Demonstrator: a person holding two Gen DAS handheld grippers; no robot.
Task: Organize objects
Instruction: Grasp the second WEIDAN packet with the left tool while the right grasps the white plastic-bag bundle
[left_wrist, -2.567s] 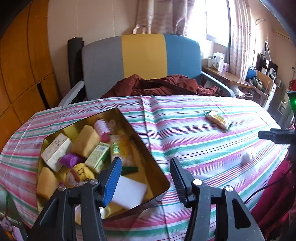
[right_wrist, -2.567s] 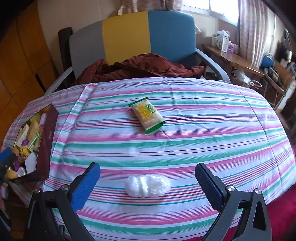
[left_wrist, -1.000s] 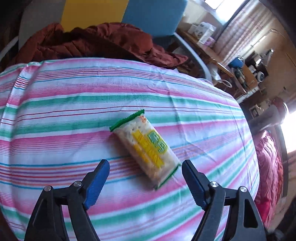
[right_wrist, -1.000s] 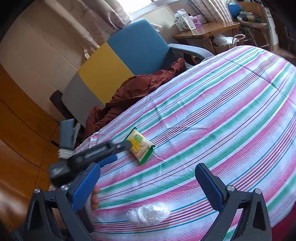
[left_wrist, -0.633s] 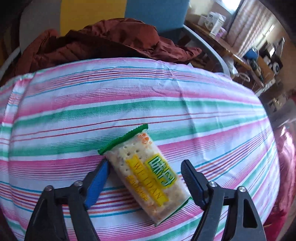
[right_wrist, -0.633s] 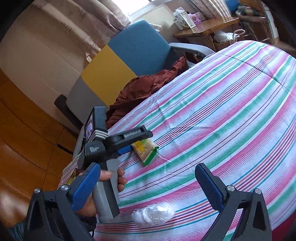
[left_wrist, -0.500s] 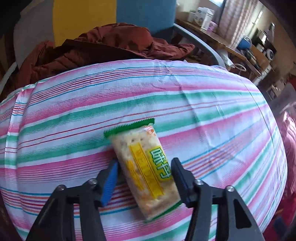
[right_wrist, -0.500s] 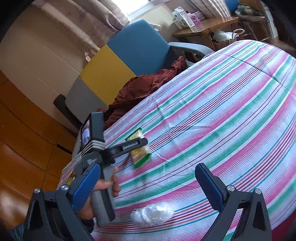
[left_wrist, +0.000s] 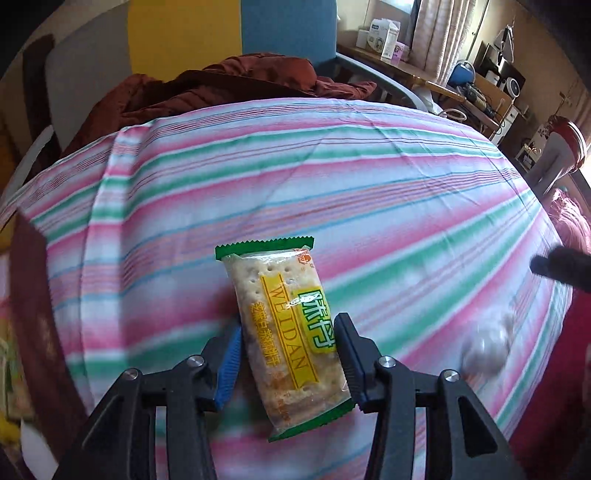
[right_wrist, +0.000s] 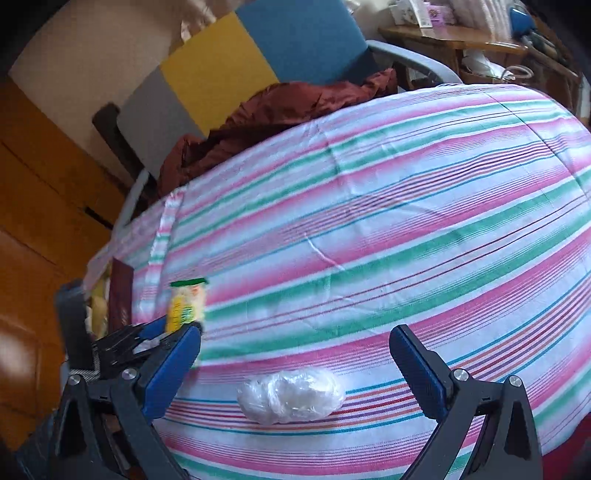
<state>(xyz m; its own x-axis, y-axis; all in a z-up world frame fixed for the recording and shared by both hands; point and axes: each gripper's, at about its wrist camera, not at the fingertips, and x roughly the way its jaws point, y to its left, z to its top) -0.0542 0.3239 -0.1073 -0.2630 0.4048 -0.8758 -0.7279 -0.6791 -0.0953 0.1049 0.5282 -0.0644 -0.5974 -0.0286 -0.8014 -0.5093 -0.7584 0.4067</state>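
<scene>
Closest in the left wrist view, the left gripper (left_wrist: 290, 354) has its jaws closed on a cracker packet (left_wrist: 286, 332), pinching the lower half of the wrapper and holding it above the striped counter (left_wrist: 369, 192). The packet's green serrated top edge points toward 12 o'clock, and most of its length stands out beyond the jaws. Because the grip sits low on a slippery film wrapper, I judge that a quick swing could let the packet pivot or slide out, and a hard squeeze could crack the crackers inside.

In the right wrist view, the right gripper (right_wrist: 295, 365) hangs with its jaws wide open and empty over a crumpled clear plastic ball (right_wrist: 290, 395) that lies on the counter between them. That ball is light; a jaw that brushes it could roll it toward the near edge.

Farther off at 9 o'clock, the dark wall of a storage box (right_wrist: 120, 295) shows beside the carried packet. A low carry could catch the packet on that wall. Beyond the counter at 12 o'clock stands a chair (left_wrist: 184, 37) draped with a rust-coloured garment (left_wrist: 221, 85).
</scene>
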